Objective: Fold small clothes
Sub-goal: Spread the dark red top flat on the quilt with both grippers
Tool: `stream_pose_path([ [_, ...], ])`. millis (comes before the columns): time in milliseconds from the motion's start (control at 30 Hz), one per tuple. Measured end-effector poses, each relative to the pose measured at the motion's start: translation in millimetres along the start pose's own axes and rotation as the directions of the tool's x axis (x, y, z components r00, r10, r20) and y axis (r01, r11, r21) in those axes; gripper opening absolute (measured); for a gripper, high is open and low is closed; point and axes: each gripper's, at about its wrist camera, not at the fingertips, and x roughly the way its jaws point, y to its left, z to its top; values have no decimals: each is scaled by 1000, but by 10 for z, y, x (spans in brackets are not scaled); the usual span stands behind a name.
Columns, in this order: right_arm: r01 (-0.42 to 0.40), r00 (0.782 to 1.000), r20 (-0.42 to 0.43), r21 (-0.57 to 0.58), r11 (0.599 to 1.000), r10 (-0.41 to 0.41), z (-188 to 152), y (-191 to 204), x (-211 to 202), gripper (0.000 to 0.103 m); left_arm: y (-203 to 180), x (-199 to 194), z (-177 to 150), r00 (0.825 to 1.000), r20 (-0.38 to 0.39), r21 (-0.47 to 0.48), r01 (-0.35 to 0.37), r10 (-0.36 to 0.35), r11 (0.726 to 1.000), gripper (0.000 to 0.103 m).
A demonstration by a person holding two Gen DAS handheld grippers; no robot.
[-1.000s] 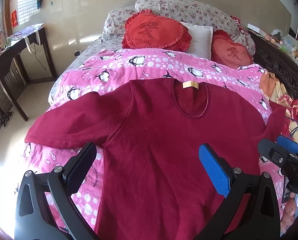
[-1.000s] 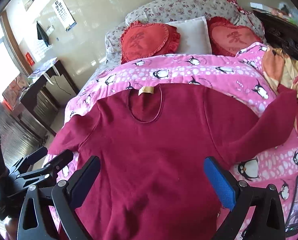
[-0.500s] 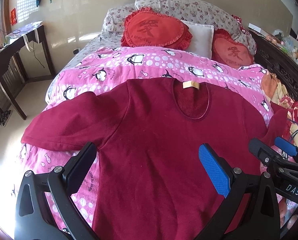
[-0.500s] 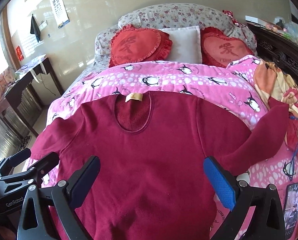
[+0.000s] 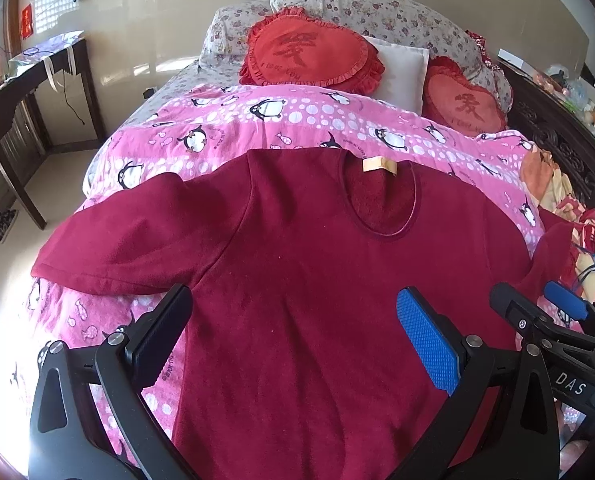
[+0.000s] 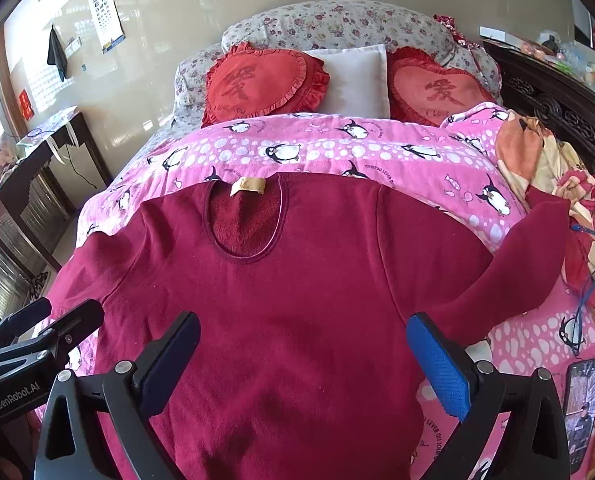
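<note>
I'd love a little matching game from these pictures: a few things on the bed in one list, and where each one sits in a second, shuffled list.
Things:
1. dark red sweater
2. white pillow
3. phone
4. tan neck label

Places:
A. between the two red heart cushions
B. on the pink quilt at the bed's right edge
C. spread flat across the pink penguin quilt
D. inside the back of the sweater's collar

Pairs: 1-C, 2-A, 3-B, 4-D

A dark red long-sleeved top [image 5: 317, 300] lies flat, front up, sleeves spread, on the bed.
</note>
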Motion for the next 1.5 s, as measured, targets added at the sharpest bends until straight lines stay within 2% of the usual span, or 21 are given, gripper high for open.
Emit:
stream_pose_path([
  [1100, 6, 996, -91, 8, 1000, -5, -19, 17, 458, 103, 170, 465, 3, 996, -78, -41, -55, 51, 998, 103],
  [1500, -11, 995, -103, -39, 999, 7, 55, 220, 568, 103, 354, 504, 41, 994, -92, -81, -69, 61, 994, 103],
])
